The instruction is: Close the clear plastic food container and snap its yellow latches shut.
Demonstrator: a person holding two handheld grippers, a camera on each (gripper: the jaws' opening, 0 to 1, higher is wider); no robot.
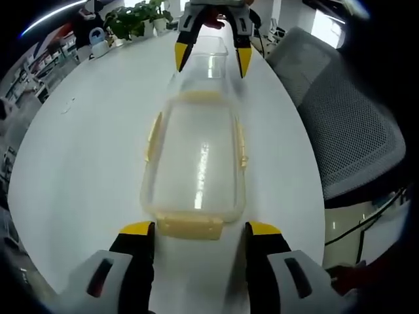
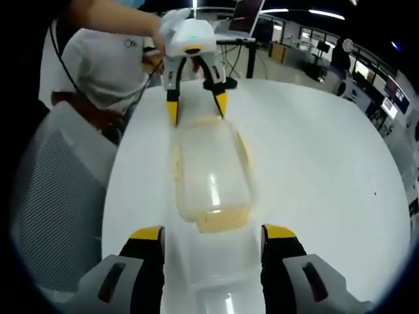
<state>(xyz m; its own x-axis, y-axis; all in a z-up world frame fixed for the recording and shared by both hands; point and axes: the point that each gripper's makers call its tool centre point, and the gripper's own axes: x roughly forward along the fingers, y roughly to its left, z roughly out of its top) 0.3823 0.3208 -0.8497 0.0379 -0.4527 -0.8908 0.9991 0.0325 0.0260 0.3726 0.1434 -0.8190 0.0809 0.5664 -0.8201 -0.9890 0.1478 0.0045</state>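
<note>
Container (image 1: 196, 163) on counter (image 1: 85, 163) looks light, stiff, slick; both tongs (image 1: 200, 229) (image 2: 213, 232) wide open, empty; press yellow latch (image 1: 190, 227) at 6 o'clock.

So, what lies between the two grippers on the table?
The clear container with yellow latches spans the stretch from the left gripper to the right gripper, seen in both views.

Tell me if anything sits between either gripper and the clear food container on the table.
Nothing visible does. The left gripper and the right gripper face opposite ends of the container, each with open jaws and just bare white table between.
</note>
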